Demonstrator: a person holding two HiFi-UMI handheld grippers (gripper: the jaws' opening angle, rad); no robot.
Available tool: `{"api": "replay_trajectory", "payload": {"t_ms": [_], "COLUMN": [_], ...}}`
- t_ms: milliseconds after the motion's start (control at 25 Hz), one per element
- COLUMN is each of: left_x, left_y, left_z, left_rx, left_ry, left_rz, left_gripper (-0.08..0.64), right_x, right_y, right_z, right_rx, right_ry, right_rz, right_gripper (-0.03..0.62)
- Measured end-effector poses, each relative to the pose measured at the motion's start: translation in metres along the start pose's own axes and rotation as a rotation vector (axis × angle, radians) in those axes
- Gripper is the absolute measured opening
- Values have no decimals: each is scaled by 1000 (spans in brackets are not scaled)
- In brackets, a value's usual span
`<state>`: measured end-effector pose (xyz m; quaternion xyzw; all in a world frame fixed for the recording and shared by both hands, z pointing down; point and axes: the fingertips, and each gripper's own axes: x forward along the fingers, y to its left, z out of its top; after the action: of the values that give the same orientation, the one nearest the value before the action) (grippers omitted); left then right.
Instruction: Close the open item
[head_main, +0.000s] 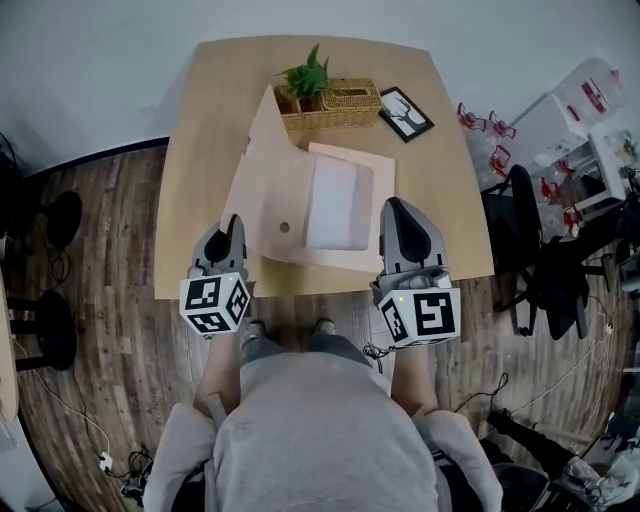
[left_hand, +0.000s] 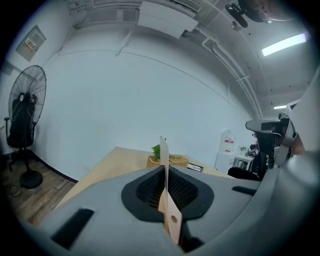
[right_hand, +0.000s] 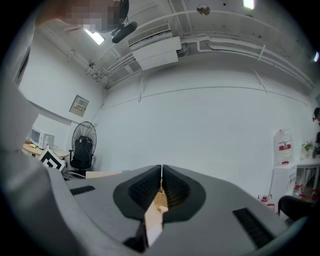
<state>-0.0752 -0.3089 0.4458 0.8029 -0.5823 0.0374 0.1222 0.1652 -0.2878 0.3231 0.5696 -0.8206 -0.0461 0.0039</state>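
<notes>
A flat cardboard box (head_main: 350, 156) with a white lining (head_main: 335, 205) lies open on the wooden table (head_main: 200, 150). Its tan lid (head_main: 265, 190) stands tilted up at the left. My left gripper (head_main: 234, 222) is at the lid's near left corner and is shut on it. In the left gripper view the thin lid flap (left_hand: 163, 150), with a small hole, sticks up between the pads of the left gripper (left_hand: 165, 172). My right gripper (head_main: 393, 205) sits at the box's right edge. The right gripper (right_hand: 161, 172) is shut there, with a tan and white strip of the box (right_hand: 154, 217) between its pads.
Behind the box stand a wicker basket (head_main: 335, 100) with a green plant (head_main: 305, 78) and a small framed picture (head_main: 405, 112). Office chairs (head_main: 540, 260) and white shelving crowd the right side. A floor fan (left_hand: 25, 115) stands at the far left, by the wall.
</notes>
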Motion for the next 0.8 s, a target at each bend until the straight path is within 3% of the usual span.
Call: {"api": "replay_trajectory", "payload": {"t_ms": [240, 360, 440, 800], "left_x": [10, 17, 21, 35], "left_y": [-47, -76, -94, -175], "left_z": [13, 12, 7, -37], "left_rx": [215, 380, 445, 444], "left_ry": [31, 72, 98, 216], "left_rz": [-19, -40, -57, -245], "left_gripper": [9, 9, 9, 9], "right_x": [-11, -13, -14, -25], "right_y": [-38, -53, -61, -94], "right_z": [-2, -3, -5, -18], "right_rx": [-8, -6, -3, 13], "right_ry": [-4, -6, -6, 13], "right_rz": [0, 0, 2, 0], "right_gripper": [14, 14, 14, 14]}}
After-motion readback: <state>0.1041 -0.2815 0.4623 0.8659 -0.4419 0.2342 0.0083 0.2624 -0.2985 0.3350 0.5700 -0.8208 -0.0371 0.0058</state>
